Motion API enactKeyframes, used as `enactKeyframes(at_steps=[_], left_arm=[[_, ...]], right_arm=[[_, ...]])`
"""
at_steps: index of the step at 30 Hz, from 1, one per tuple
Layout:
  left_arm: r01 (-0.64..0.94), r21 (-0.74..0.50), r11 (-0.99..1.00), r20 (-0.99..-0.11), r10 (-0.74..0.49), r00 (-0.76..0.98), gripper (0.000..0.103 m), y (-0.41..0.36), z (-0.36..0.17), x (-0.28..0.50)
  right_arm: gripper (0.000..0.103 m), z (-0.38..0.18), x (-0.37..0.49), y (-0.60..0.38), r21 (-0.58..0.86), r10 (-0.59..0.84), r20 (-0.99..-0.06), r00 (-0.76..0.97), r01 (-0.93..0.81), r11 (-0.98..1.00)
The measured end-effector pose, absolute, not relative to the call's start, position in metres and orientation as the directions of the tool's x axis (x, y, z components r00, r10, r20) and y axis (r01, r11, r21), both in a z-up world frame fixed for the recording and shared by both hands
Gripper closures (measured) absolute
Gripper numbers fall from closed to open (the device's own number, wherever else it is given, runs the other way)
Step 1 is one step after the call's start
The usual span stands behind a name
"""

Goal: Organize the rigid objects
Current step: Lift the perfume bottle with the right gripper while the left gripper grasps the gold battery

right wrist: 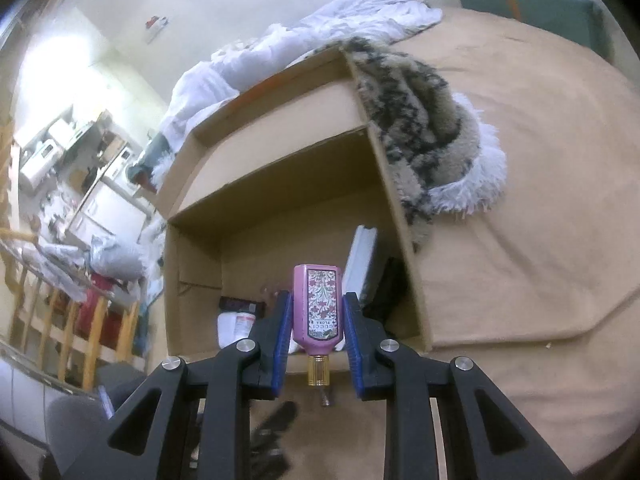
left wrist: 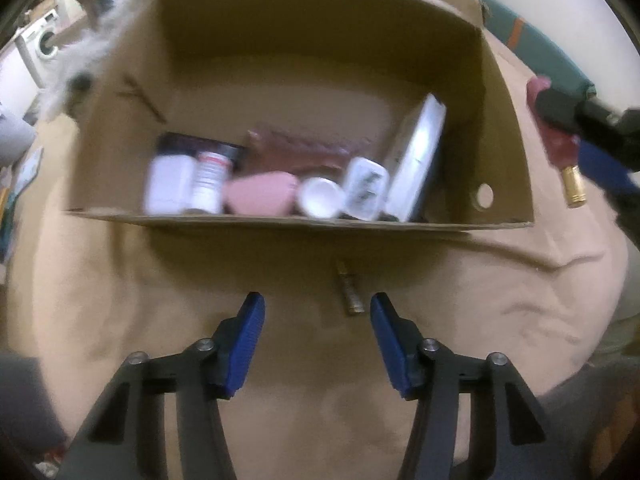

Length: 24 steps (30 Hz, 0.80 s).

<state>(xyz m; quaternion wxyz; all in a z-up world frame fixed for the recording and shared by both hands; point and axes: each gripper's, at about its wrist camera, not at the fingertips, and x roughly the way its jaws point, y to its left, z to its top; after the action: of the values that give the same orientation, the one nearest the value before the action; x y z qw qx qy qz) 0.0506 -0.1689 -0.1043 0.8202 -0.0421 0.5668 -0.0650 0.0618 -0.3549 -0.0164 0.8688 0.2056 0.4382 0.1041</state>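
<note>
An open cardboard box (left wrist: 508, 160) lies on a tan bedsheet (left wrist: 520, 320). Low in it sit white bottles (left wrist: 188, 184), a pink item (left wrist: 262, 194), a white cap (left wrist: 320, 198), a dark red pouch (left wrist: 296, 148) and a leaning white case (left wrist: 420, 160). A small gold tube (left wrist: 350, 294) lies on the sheet in front of the box, just ahead of my left gripper (left wrist: 317, 304), whose jaws stand apart and touch nothing. My right gripper (right wrist: 317, 300) is shut on a pink floral perfume bottle (right wrist: 316, 280), gold cap toward the camera, held above the box's near edge. In the left wrist view that bottle (left wrist: 562, 150) shows at the right.
A furry patterned throw (right wrist: 420, 128) with white fringe drapes beside the box's right wall. White bedding (right wrist: 280, 48) is piled behind the box. A green headboard cushion (right wrist: 540, 4) is at the back. A wooden railing (right wrist: 80, 320) and room clutter lie off the bed's left side.
</note>
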Motion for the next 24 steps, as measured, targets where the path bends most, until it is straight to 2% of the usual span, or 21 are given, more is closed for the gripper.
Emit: enactKeyframes(at_steps=[5, 7, 9, 10, 11, 16, 24], left_arm=[[0.073, -0.114, 0.991, -0.943, -0.131, 0.307, 0.053, -0.199, -0.133, 0.073], [0.08, -0.096, 0.992, -0.954, -0.114, 0.277, 0.066, -0.209, -0.146, 0.082], [0.082, -0.05, 0.995, -0.961, -0.071, 0.268, 0.07, -0.214, -0.153, 0.084], [0.083, -0.039, 0.996, -0.956, -0.062, 0.286, 0.084, -0.216, -0.152, 0.084], [0.086, -0.024, 0.996, -0.954, -0.049, 0.296, 0.093, -0.216, -0.151, 0.084], [0.097, -0.05, 0.994, -0.957, -0.076, 0.281, 0.094, -0.212, -0.15, 0.09], [0.184, 0.05, 0.982, -0.946, -0.012, 0.324, 0.094, -0.175, -0.129, 0.079]], right_arm=[[0.077, -0.017, 0.064, -0.357, 0.453, 0.37, -0.719, 0.589, -0.007, 0.891], [0.077, -0.017, 0.065, -0.359, 0.453, 0.367, -0.723, 0.585, 0.0, 0.892], [0.077, -0.019, 0.065, -0.361, 0.469, 0.378, -0.724, 0.577, 0.01, 0.883], [0.077, -0.019, 0.065, -0.362, 0.476, 0.384, -0.724, 0.573, 0.012, 0.879], [0.077, -0.019, 0.064, -0.362, 0.477, 0.385, -0.725, 0.571, 0.013, 0.879], [0.077, -0.02, 0.065, -0.362, 0.478, 0.387, -0.725, 0.57, 0.012, 0.878], [0.077, -0.02, 0.065, -0.359, 0.459, 0.372, -0.739, 0.562, 0.016, 0.888]])
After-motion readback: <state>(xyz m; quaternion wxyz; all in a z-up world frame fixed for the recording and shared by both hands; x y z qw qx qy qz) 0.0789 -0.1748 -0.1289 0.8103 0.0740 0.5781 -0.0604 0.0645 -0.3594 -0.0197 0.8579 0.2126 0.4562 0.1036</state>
